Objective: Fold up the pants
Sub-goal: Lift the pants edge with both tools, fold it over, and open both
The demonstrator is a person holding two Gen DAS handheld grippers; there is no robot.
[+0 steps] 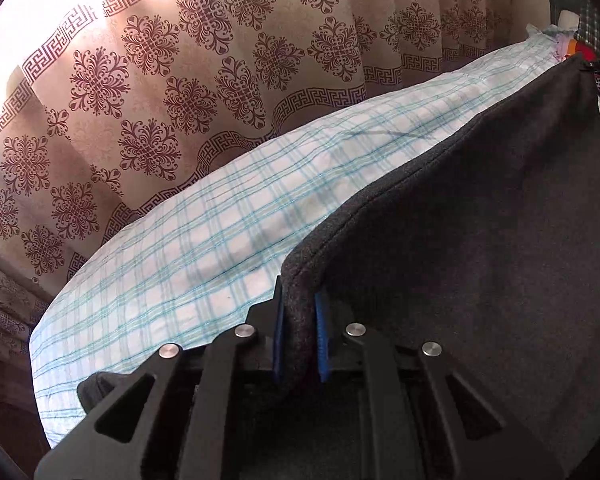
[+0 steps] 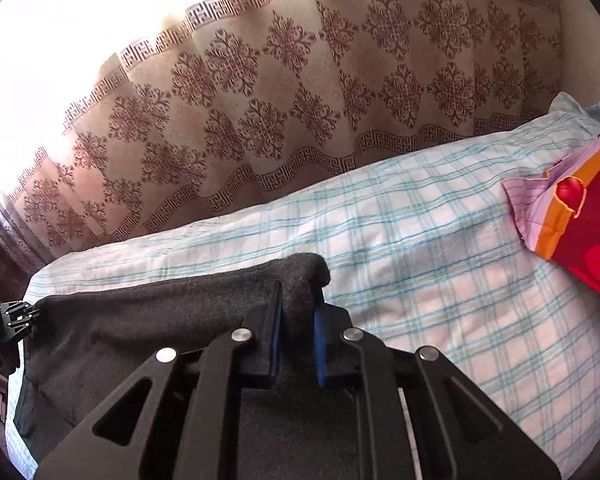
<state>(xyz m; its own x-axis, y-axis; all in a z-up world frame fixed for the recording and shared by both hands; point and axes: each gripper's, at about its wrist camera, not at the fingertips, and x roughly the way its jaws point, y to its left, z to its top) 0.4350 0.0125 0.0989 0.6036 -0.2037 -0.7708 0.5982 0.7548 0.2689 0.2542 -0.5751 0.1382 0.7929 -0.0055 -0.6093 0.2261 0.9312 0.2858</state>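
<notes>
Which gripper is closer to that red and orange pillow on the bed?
Right. The right gripper grips the pants near the pillow; the left gripper holds their far end.

A bed sheet [image 1: 204, 248], white with a light blue check, covers the mattress and fills the middle of both wrist views. Behind it hangs a beige curtain [image 1: 172, 92] printed with dark red floral medallions and a key-pattern border along its hem; strong light washes out its upper left part. In the right wrist view a red pillow [image 2: 584, 224] with an orange band and a lilac striped edge lies on the sheet at the right side. In the left wrist view a dark checked cloth [image 1: 592, 24] shows at the far upper right.
</notes>
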